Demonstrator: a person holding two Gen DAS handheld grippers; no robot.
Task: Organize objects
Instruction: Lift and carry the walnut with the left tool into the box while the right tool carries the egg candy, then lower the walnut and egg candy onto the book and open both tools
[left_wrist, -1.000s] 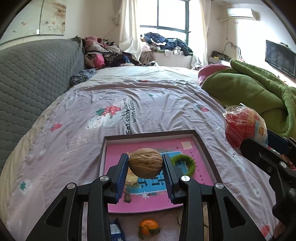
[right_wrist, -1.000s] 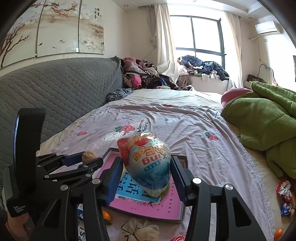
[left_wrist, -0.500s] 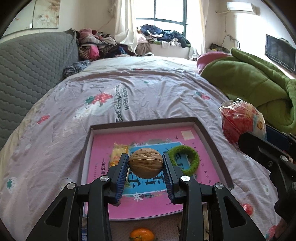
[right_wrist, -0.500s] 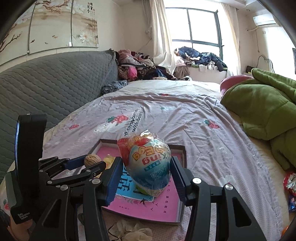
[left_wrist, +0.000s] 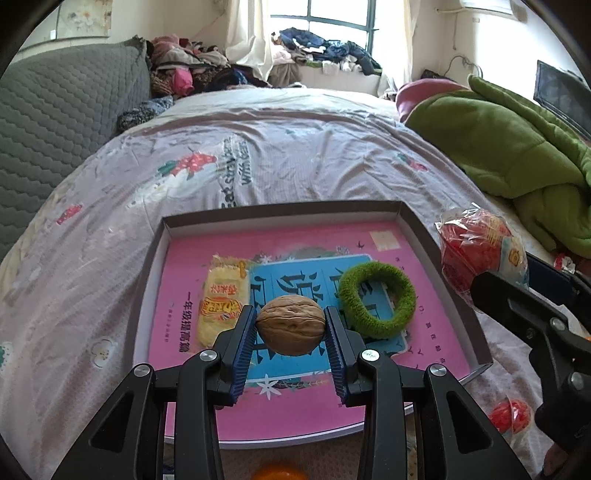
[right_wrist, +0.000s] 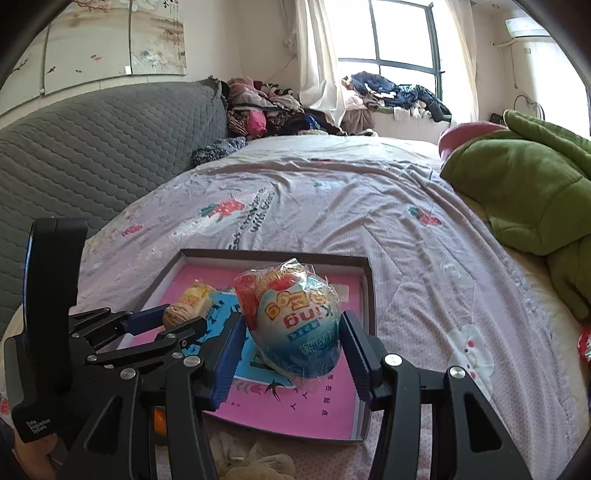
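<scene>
My left gripper (left_wrist: 291, 325) is shut on a brown walnut (left_wrist: 290, 324) and holds it over the middle of a shallow pink-lined box (left_wrist: 391, 236) on the bed. In the box lie a yellow snack packet (left_wrist: 221, 295) and a green hair tie (left_wrist: 376, 295). My right gripper (right_wrist: 291, 332) is shut on a wrapped toy egg (right_wrist: 291, 325), red on top and blue below, over the box's right half (right_wrist: 354, 398). The egg also shows in the left wrist view (left_wrist: 480, 254) at the box's right wall. The left gripper with the walnut (right_wrist: 177, 314) shows at the left in the right wrist view.
The box lies on a lilac printed bedsheet (left_wrist: 277, 147). A green blanket (left_wrist: 517, 155) is heaped at the right, a grey quilted headboard (left_wrist: 55, 118) at the left. An orange (left_wrist: 277, 472), a red wrapped sweet (left_wrist: 511, 415) and a crumpled wrapper (right_wrist: 255, 461) lie near the box's front edge.
Both grippers have moved forward and down over the box with their loads still held. The walnut has gone from the box's front part to its middle.
</scene>
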